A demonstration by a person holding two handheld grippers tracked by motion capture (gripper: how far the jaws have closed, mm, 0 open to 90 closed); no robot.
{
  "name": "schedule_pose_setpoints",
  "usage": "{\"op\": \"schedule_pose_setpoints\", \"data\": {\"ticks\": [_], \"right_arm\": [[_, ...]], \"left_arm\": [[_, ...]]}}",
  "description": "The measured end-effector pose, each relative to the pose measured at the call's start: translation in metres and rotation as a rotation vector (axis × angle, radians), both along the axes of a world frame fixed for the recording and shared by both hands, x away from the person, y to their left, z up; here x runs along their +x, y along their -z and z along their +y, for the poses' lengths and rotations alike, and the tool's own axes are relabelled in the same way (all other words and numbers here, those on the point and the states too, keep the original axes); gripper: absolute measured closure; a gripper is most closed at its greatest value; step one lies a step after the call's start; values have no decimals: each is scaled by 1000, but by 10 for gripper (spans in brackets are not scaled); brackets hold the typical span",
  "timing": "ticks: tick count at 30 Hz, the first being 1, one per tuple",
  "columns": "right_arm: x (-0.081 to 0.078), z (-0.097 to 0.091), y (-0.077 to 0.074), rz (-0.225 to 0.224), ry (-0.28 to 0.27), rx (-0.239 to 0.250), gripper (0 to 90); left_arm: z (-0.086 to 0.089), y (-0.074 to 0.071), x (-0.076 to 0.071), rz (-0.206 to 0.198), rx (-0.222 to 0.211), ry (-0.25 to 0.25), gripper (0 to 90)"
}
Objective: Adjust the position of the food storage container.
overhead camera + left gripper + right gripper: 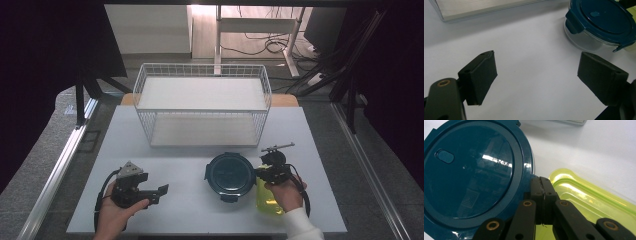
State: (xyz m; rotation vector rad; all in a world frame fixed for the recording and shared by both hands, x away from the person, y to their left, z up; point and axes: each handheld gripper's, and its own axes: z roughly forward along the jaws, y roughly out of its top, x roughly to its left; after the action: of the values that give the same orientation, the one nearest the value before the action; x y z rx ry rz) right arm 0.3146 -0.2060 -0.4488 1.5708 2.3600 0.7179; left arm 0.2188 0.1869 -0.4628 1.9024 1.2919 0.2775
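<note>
While the right gripper (543, 195) sits with jaws clenched empty at the seam between the round blue-lidded container (231, 175) and the yellow-green container (267, 199), lower right of centre on the tabletop (190, 200), the left gripper (537, 75) hovers released. Judged step: approach; next needs the right jaws reopened.

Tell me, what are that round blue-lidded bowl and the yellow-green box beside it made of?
The round bowl looks like clear glass or hard clear plastic: see-through wall. Its dark blue lid seems glossy plastic, mirroring the lights, with moulded clip tabs. The yellow-green box looks like translucent, shiny plastic, light glowing through its ridged lid.
</note>
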Motion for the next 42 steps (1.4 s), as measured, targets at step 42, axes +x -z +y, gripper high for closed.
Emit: {"op": "schedule_pose_setpoints", "data": {"ticks": [42], "right_arm": [[-8, 49, 5, 1, -108, 39, 897]], "left_arm": [[0, 11, 6, 32, 0, 6, 151]]}}
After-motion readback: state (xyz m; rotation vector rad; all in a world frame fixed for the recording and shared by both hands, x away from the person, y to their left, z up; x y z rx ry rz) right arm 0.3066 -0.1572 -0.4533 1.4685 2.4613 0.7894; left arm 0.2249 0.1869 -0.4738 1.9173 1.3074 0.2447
